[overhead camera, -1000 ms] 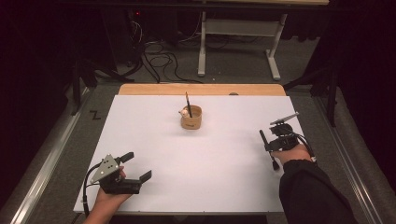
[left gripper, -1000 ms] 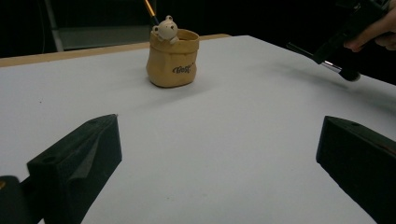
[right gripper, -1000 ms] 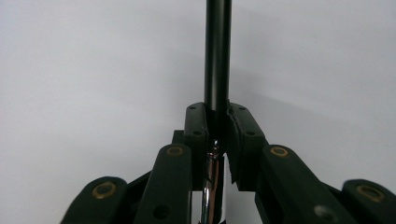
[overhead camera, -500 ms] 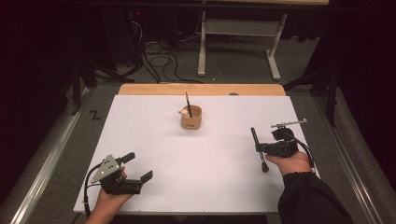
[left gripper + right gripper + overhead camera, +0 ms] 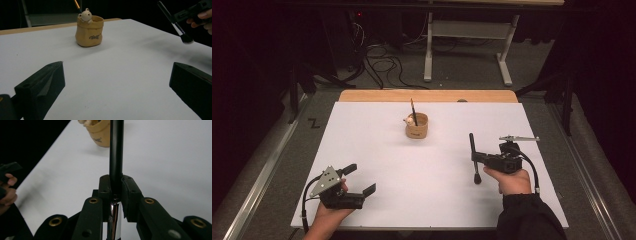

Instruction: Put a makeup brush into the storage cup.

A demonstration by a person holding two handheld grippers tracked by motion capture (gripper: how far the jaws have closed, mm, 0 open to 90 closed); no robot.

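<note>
One brush point(image 5: 473, 159) sits pinched in the right tongs point(image 5: 475, 158); left tongs point(image 5: 360, 179) spread. Loose grip near the cup point(image 5: 417, 126) could let it slip.

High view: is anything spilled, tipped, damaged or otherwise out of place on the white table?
Nothing stands out. The bear pot stands upright with a pencil-like stick in it, the right gripper holds the makeup brush above the table, and the left gripper rests open.

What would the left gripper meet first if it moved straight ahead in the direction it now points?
Probably nothing soon: between the left gripper's open jaws lies bare white table. The beige pot stands left of that line, the brush right, though depth is uncertain.
</note>
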